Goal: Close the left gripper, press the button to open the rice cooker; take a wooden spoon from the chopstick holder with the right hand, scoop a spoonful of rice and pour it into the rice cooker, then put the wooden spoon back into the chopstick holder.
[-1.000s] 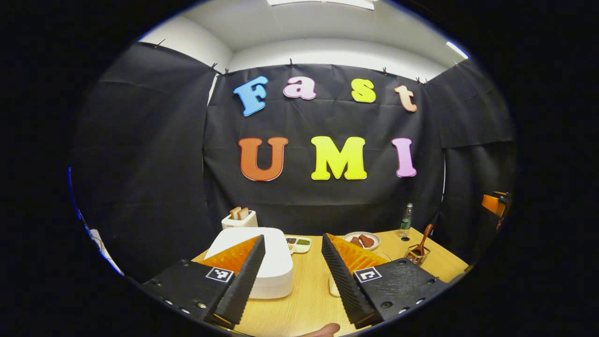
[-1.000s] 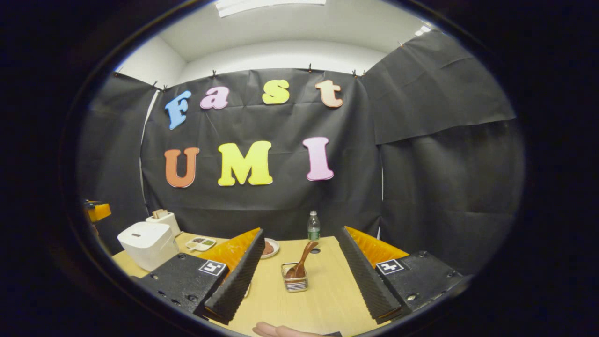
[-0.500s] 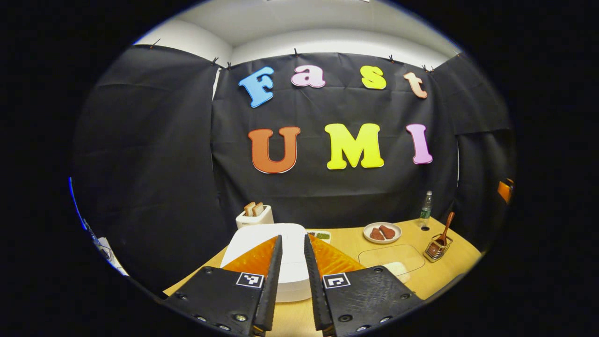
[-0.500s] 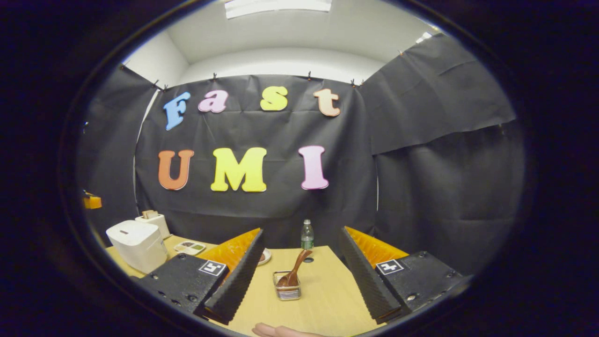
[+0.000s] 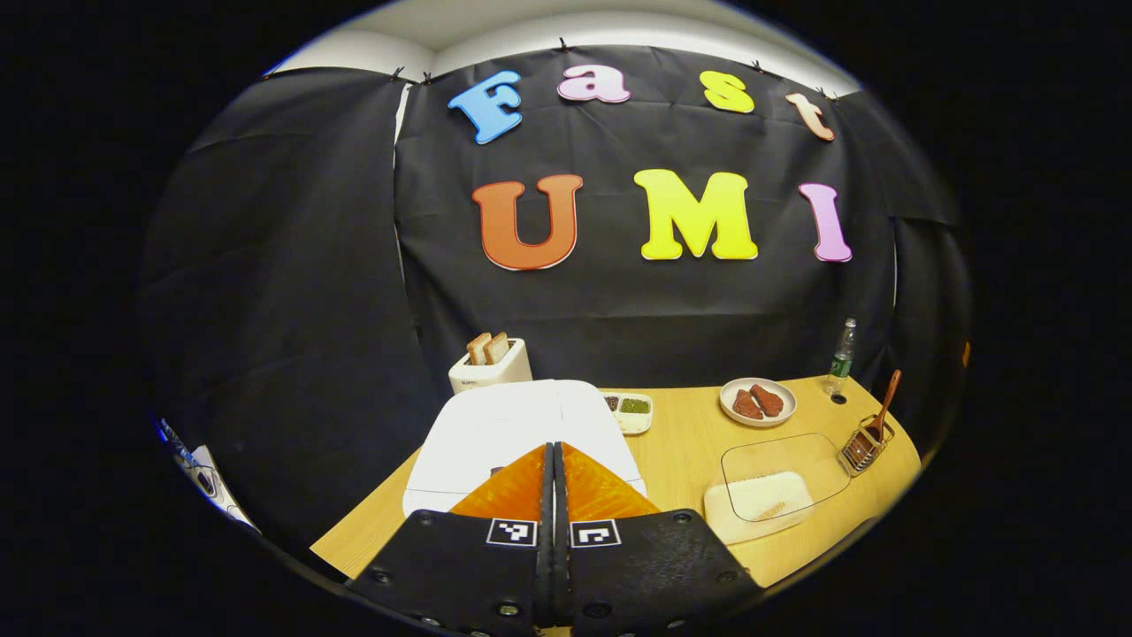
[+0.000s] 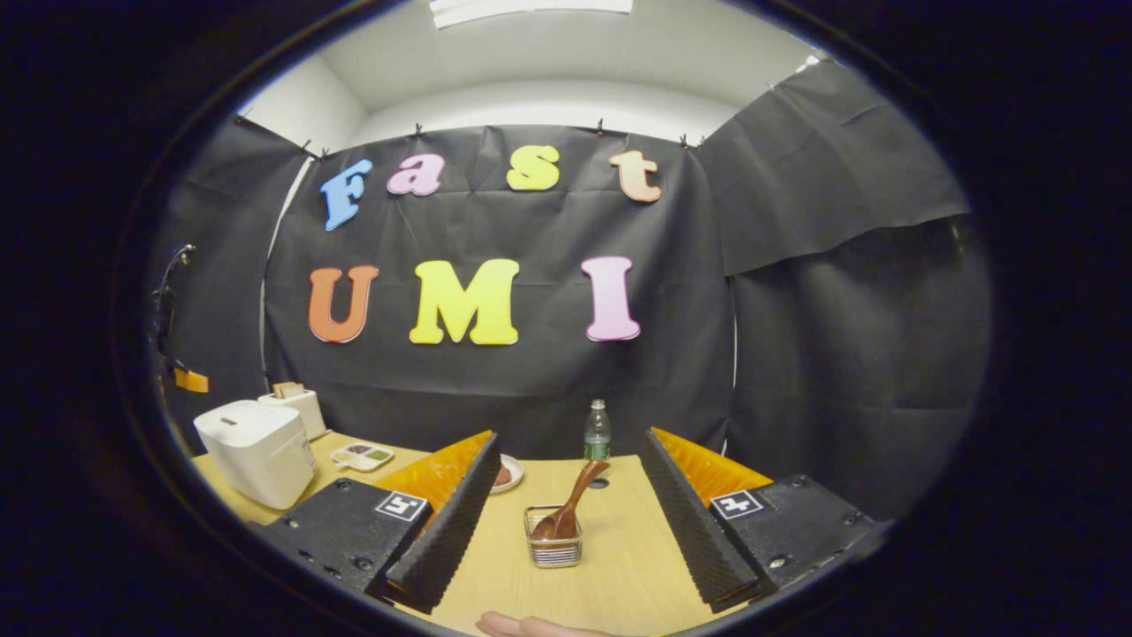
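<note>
My left gripper [image 5: 554, 451] pinched together over white rice cooker [image 5: 522, 425], lid down. Might miss button, slip off top. My right gripper [image 6: 566, 491] spread apart, spoon [image 6: 570, 511] at 12 o'clock.

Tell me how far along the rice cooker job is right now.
Done: the left gripper is shut, poised over the rice cooker. In hand: pressing the button; the lid is down. Left: the right gripper is open, the wooden spoon sits in the chopstick holder, and the rice is unscooped.
</note>
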Motion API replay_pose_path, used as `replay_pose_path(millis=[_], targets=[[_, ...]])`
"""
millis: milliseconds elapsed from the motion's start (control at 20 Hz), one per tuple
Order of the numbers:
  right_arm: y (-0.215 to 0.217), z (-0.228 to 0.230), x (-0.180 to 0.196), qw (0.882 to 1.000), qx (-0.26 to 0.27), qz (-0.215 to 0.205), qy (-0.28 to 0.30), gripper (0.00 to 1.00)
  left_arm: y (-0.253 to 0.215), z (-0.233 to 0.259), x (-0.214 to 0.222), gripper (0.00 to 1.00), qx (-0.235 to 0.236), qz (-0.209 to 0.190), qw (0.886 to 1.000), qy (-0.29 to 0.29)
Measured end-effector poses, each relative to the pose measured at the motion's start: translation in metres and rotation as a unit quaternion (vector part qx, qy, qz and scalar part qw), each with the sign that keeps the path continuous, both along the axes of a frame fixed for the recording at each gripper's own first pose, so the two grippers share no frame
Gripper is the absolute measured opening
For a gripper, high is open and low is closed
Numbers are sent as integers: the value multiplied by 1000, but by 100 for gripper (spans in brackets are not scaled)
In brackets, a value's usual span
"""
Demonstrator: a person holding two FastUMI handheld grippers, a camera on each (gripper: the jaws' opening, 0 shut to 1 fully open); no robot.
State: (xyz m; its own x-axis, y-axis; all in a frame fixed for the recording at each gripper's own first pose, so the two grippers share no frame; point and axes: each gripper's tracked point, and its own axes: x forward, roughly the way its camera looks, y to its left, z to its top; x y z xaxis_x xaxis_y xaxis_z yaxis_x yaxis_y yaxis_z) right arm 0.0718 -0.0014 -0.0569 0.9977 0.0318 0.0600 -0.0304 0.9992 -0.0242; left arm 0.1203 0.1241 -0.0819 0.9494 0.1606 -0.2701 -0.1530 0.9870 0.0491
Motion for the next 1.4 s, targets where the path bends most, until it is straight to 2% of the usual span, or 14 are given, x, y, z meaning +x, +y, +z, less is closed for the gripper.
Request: replay_pose_path(millis=[250, 450, 700, 900, 1000, 1400], targets=[[-10, -9, 17, 1000, -3, -2, 9, 99, 23, -30, 28, 0, -10, 28, 998, 49], [-24, -4, 25, 1000, -7, -18, -14, 100, 27, -52, 41, 0, -27, 31, 996, 78], [-31, -20, 37, 1000, 4, -22, 6, 100, 32, -79, 43, 0, -30, 33, 993, 109], [-33, -23, 50, 1000, -17, -21, 17, 100, 31, -79, 43, 0, -47, 28, 993, 109], [-32, -24, 57, 999, -18, -12, 27, 100, 30, -84, 41, 1, -70, 30, 989, 126], [-39, -42, 89, 998, -23, 4, 57, 100, 35, -63, 45, 0, -74, 41, 990, 115]])
